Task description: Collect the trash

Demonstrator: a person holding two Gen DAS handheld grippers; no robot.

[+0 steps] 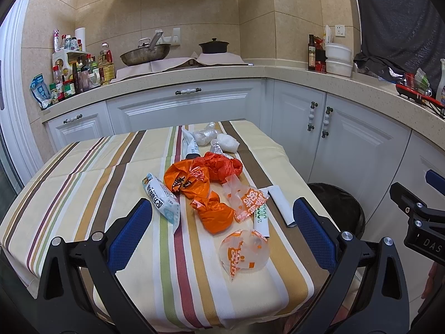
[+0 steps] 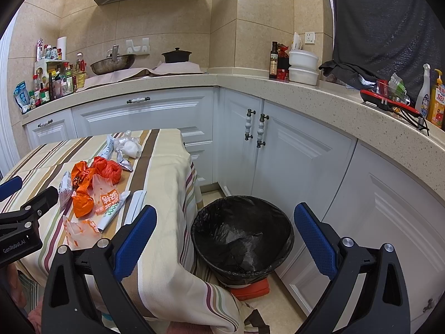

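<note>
Both claws are spread wide and hold nothing: the left claw (image 1: 222, 233) hovers over the near half of the bench (image 1: 83, 183), and the right claw (image 2: 225, 239) hangs past the bench's right edge, above the bin (image 2: 242, 239). The trash lies in a loose band along the middle-right stripes of the bench's cloth, running from the near edge toward the far edge. Nearest is a clear bag with orange print (image 1: 244, 252), crumpled and roughly round. Just behind it sits a knotted orange bag (image 1: 214, 213), and beside that a second printed clear bag (image 1: 246, 197) touching a green-lettered white tube (image 1: 261, 217) whose long axis points from the near edge to the far edge. A flat white strip (image 1: 281, 204) lies near the right edge, its length angled toward the far left. A white and blue packet (image 1: 162, 199) lies left of the orange bags, its long axis slanting toward the far left corner. Farther back are two more crumpled orange bags (image 1: 205, 171), a white tube (image 1: 189, 144) pointing away, a foil wrapper (image 1: 218, 149) and clear and white wads (image 1: 217, 137) by the far edge. The bin stands on the floor against the bench's right side, lined with a black bag, and nothing shows inside but the liner.
</note>
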